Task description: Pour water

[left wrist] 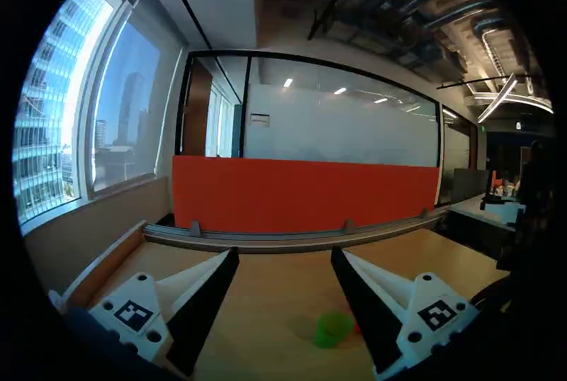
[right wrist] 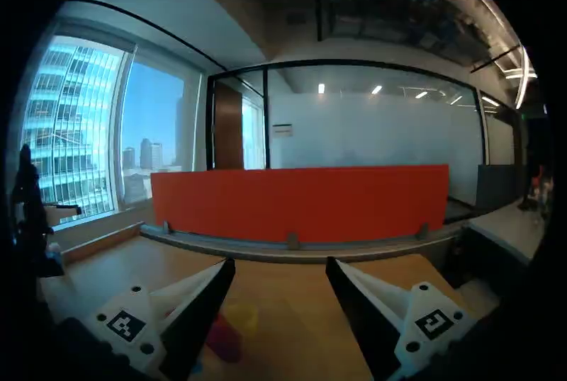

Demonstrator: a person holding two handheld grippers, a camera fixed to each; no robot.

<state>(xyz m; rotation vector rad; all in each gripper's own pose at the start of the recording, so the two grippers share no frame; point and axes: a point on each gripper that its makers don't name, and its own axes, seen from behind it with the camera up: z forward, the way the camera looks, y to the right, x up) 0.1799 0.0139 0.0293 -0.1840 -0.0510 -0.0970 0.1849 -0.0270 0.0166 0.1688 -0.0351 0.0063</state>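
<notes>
In the left gripper view a small green cup (left wrist: 332,328) stands on the wooden table (left wrist: 276,296), low between the fingers and closer to the right one, with a bit of red just behind it. My left gripper (left wrist: 285,259) is open above the table, nothing between its fingers. In the right gripper view a red object (right wrist: 224,338) and a yellow one (right wrist: 244,314) lie on the table (right wrist: 298,310) by the left finger, partly hidden by it. My right gripper (right wrist: 280,268) is open and holds nothing.
An orange divider panel (left wrist: 305,193) on a grey rail runs along the table's far edge. Large windows (left wrist: 78,119) line the left side. Another desk with clutter (left wrist: 496,207) sits at the right. A dark stand (right wrist: 28,211) rises at the left edge in the right gripper view.
</notes>
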